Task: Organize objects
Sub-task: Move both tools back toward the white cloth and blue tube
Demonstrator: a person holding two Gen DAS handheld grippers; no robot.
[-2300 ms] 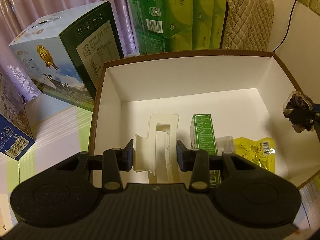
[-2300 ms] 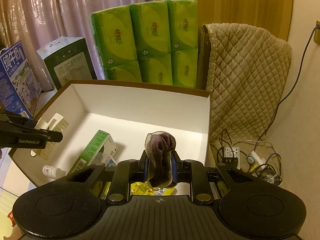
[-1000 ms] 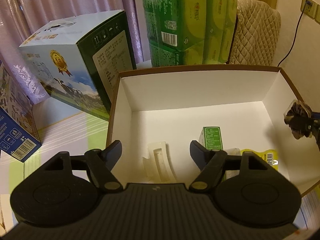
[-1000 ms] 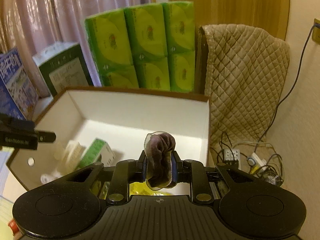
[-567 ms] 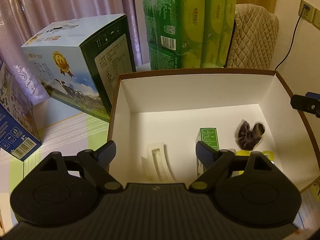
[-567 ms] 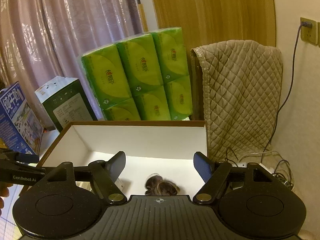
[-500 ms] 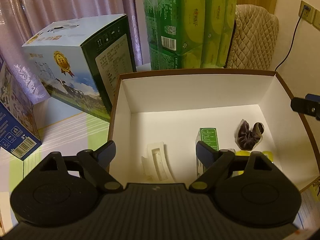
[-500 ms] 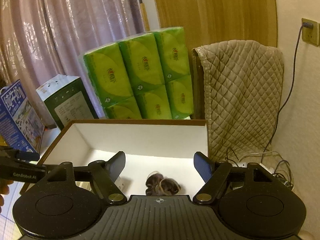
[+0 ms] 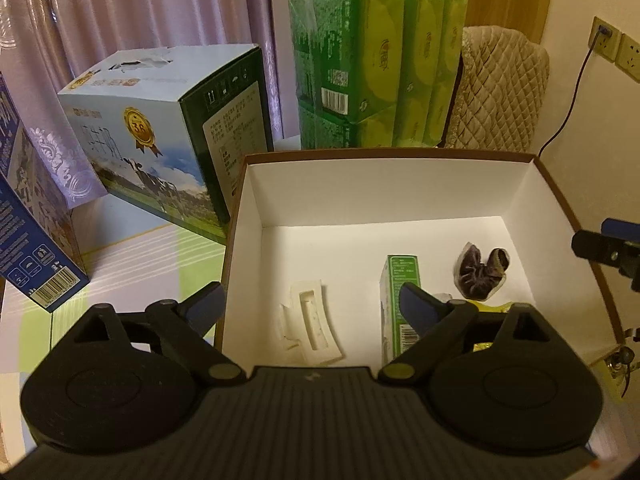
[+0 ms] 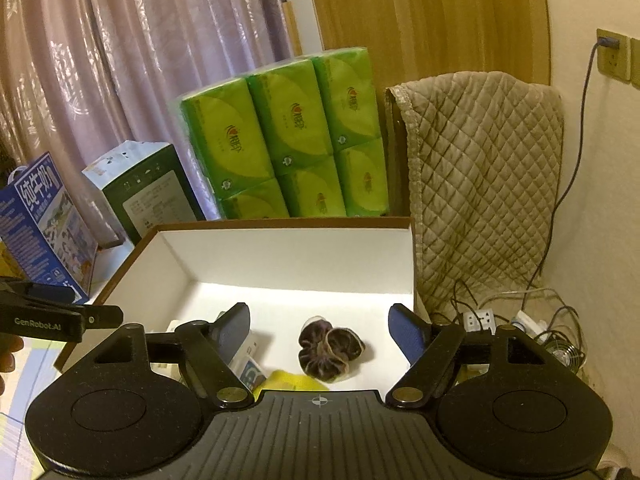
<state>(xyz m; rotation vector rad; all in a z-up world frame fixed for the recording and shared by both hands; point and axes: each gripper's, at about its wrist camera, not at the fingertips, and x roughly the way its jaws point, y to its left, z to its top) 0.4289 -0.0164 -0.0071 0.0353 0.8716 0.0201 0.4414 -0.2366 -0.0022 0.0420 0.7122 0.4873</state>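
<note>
Now both drops are done: left gripper (image 9: 310, 300) gapes empty, its cream plastic insert (image 9: 310, 326) released into the white box (image 9: 400, 188); green carton (image 9: 396, 300) beside; dark scrunchie (image 10: 330, 348) dropped, right gripper (image 10: 320, 330) spread empty.

Open-topped box (image 9: 400, 184): far half of its floor is bare, upper centre of left wrist frame, free entry from above. Near half crowded: white plastic insert (image 9: 310, 326) centre-low, green carton (image 9: 396, 304) right of it, dark scrunchie (image 9: 480, 274) further right, yellow packet (image 10: 294, 382) at the near edge. Milk carton box (image 9: 168, 168) upper left and tissue packs (image 10: 288, 140) behind wall off the back. Strip of desk (image 9: 132, 272) left of box is free.
</note>
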